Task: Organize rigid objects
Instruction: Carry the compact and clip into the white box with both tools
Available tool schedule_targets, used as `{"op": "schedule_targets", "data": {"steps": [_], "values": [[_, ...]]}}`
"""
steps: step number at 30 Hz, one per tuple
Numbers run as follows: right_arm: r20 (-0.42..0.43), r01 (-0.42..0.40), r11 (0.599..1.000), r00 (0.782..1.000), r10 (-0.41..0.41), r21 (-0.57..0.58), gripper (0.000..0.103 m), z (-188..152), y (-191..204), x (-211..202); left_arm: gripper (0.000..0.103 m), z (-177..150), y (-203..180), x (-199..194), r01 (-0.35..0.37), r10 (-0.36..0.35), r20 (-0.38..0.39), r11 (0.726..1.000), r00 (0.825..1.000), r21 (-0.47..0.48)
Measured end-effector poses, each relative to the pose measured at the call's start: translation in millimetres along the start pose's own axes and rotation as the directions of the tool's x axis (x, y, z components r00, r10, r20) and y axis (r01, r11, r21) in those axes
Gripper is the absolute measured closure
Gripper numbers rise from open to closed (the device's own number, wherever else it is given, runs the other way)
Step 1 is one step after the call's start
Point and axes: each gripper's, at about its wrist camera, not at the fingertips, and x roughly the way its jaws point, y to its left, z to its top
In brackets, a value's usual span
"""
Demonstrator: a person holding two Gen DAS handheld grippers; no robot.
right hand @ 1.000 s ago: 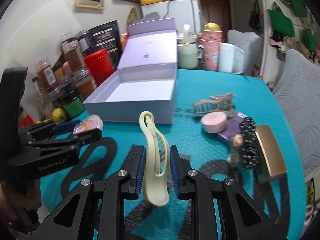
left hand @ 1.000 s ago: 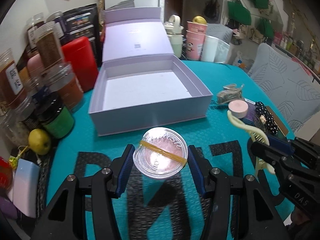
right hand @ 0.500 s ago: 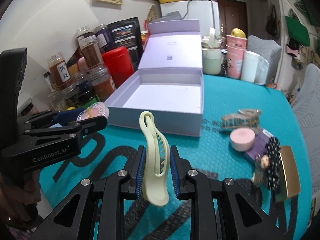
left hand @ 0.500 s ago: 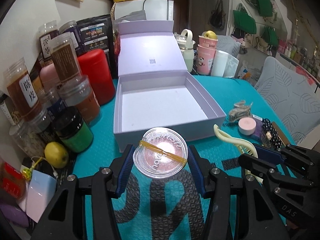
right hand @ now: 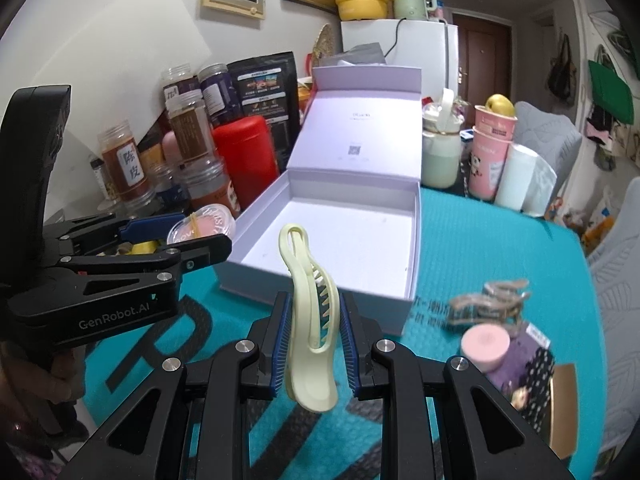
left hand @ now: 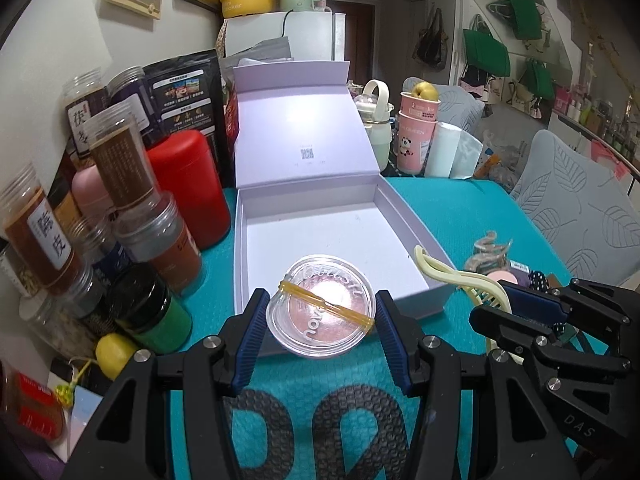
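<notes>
My left gripper (left hand: 322, 326) is shut on a round clear case with pink inside and a yellow rubber band (left hand: 321, 312), held above the near edge of the open lilac box (left hand: 400, 210). The case also shows in the right wrist view (right hand: 202, 224). My right gripper (right hand: 313, 330) is shut on a pale yellow hair clip (right hand: 310, 320), held upright just in front of the box (right hand: 416, 240). The clip also shows in the left wrist view (left hand: 460, 278), right of the box. The box is empty, its lid standing up behind.
Jars and a red canister (left hand: 188, 188) crowd the left of the box. A beige hair claw (right hand: 488, 300), a pink round puck (right hand: 484, 346), a dotted item and a gold case (right hand: 562, 404) lie right. Cups and a paper roll (right hand: 518, 176) stand behind. A teal mat (right hand: 480, 240) covers the table.
Both grippers have moved forward and up toward the box with their objects held. The clear case now hangs over the box's front edge; the clip has come close to the box's front wall.
</notes>
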Motion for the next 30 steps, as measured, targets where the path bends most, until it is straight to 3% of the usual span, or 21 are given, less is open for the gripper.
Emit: {"op": "schedule_targets", "data": {"steps": [19, 30], "values": [[-0.005, 0.004, 1.000, 1.000, -0.004, -0.008, 0.079, 46, -29, 43, 0.050, 46, 2, 55, 0.028, -0.027, -0.026, 0.999, 0.999, 0.023], [-0.028, -0.004, 1.000, 1.000, 0.003, -0.009, 0.079, 67, -47, 76, 0.050, 66, 10, 100, 0.039, -0.037, -0.080, 0.999, 0.996, 0.020]]}}
